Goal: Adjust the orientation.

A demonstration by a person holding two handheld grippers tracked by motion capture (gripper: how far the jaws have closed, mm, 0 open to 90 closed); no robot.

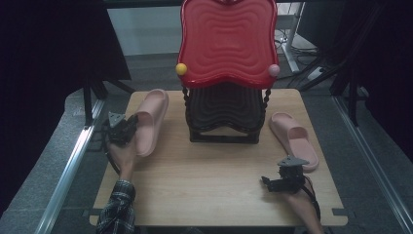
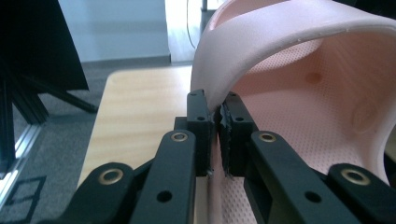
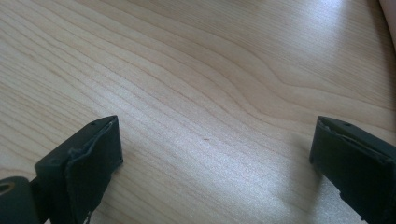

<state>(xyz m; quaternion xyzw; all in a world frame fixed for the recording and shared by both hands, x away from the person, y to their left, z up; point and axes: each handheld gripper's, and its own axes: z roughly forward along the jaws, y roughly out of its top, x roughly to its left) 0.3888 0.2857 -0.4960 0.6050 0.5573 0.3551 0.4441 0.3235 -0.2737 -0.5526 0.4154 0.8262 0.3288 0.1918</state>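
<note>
A pink slipper [image 1: 150,119] lies at the table's left side, and my left gripper [image 1: 127,127] is shut on the edge of its strap [image 2: 261,51]. In the left gripper view the two jaws pinch that pink strap edge, with my left gripper [image 2: 218,122] close up to the dotted insole. A second pink slipper [image 1: 293,138] lies at the right of the table. My right gripper [image 1: 267,184] hovers low over the bare wood near the front right, open, with nothing between its fingers [image 3: 79,175].
A two-tier rack stands at the table's back centre, with a red wavy top shelf [image 1: 227,39] and a black lower shelf [image 1: 225,109]. Metal rails run along both sides of the wooden table [image 1: 204,185].
</note>
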